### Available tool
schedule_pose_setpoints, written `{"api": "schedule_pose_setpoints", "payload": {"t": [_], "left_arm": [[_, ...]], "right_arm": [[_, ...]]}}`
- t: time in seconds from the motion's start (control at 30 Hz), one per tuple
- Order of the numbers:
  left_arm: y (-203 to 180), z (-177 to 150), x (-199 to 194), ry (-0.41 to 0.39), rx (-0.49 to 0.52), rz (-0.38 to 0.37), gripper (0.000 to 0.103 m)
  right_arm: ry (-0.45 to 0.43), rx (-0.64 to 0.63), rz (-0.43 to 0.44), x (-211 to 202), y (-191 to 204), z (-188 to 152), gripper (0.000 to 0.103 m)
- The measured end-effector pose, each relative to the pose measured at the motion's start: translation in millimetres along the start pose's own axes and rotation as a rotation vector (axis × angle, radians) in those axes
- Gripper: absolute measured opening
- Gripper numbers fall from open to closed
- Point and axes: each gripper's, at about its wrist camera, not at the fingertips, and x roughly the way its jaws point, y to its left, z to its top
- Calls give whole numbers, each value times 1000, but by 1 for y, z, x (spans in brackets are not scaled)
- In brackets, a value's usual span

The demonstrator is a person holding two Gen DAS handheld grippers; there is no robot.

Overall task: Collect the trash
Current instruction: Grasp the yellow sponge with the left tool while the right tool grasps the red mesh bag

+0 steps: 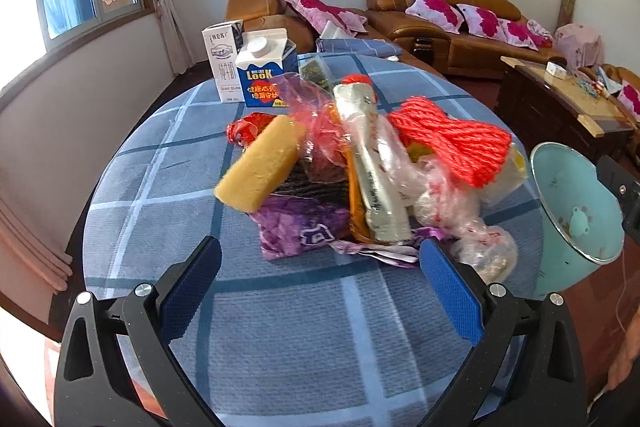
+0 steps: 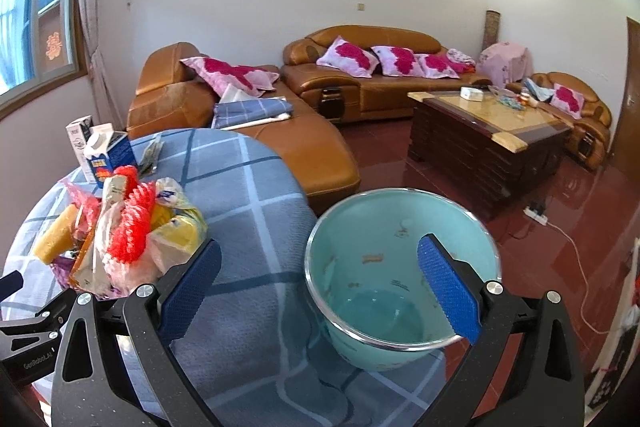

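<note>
With my left gripper [image 1: 320, 271] spread empty, I'd nip the purple wrapper [image 1: 296, 227] edge low, right gripper [image 2: 320, 283] gaping by the bin [image 2: 400, 283].

**Colours and patterns on and around the table**

The tablecloth [image 1: 280, 327] is grey-blue, checked with white and dark blue lines. In the heap of trash, a yellow sponge [image 1: 260, 163] lies at 9 o'clock, a red knitted net [image 1: 452, 139] at 2 o'clock, a purple wrapper [image 1: 296, 227] at 6 o'clock and a silver wrapper [image 1: 372, 167] in the middle. Behind stand a white carton [image 1: 222, 63] and a blue-and-white carton [image 1: 264, 71]. The bin [image 2: 400, 267] is pale turquoise. Gripper pads [image 1: 452, 291] are blue. The sofa [image 2: 360, 75] is tan, with pink cushions [image 2: 348, 57] patterned magenta.
</note>
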Motion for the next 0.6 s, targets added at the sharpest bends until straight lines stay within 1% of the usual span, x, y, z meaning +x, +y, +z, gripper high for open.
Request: {"api": "schedule_pose_setpoints", "payload": {"t": [0.07, 0.13, 0.2, 0.3, 0.43, 0.53, 0.6], "left_arm": [[9, 4, 1, -11, 1, -2, 96], [18, 9, 3, -23, -9, 7, 95], [33, 18, 8, -28, -33, 5, 91], [51, 30, 17, -30, -64, 11, 88], [73, 47, 34, -15, -109, -4, 85], [77, 53, 48, -1, -93, -9, 85], [76, 53, 57, 17, -86, -18, 84]], "right_arm": [[16, -2, 55, 4, 7, 5, 80], [23, -16, 92, 8, 15, 9, 77], [25, -34, 149, 13, 28, 17, 69], [31, -55, 219, 21, 48, 29, 65], [45, -103, 305, 36, 80, 40, 64], [83, -154, 325, 54, 101, 37, 58], [137, -180, 343, 67, 112, 32, 53]]}}
